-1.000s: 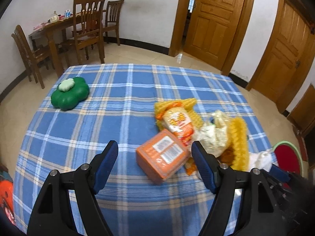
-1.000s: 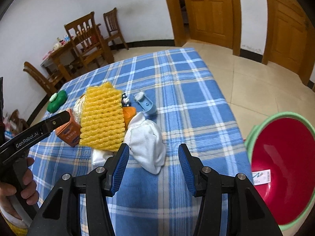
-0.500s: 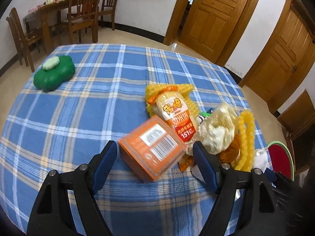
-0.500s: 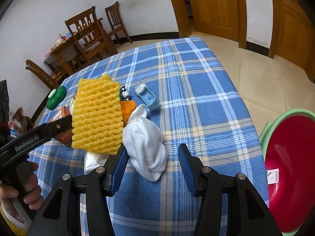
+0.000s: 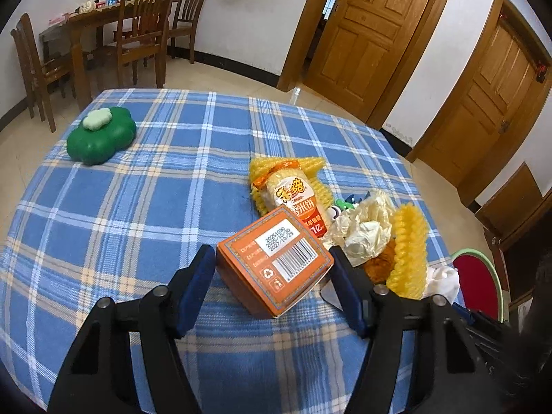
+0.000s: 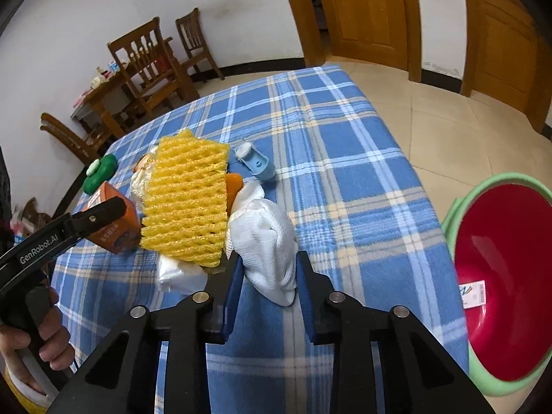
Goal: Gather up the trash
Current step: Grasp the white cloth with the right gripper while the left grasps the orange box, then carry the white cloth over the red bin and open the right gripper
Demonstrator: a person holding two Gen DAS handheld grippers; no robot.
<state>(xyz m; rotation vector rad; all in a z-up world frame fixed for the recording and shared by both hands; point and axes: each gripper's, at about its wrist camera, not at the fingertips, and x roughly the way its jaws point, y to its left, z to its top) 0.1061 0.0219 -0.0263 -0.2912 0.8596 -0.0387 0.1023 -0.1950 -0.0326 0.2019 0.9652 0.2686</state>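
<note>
The left gripper (image 5: 270, 269) had its fingers (image 5: 195, 284) on both sides of the orange box (image 5: 276, 264), touching it or nearly so; I could not tell if they pressed it. The box sat tilted on the cloth (image 5: 138, 207), one corner toward the camera, probably so that both flat sides met the pads.

The right gripper (image 6: 265, 276) was narrowed around the white rag (image 6: 267, 241), its pads against the cloth folds, seemingly gripping it.

Both tools came in low, almost level with the table. The yellow net (image 6: 188, 200) and other trash lay piled between them. The red bin (image 6: 503, 276) stood just past the table edge, at the right, likely the target.
</note>
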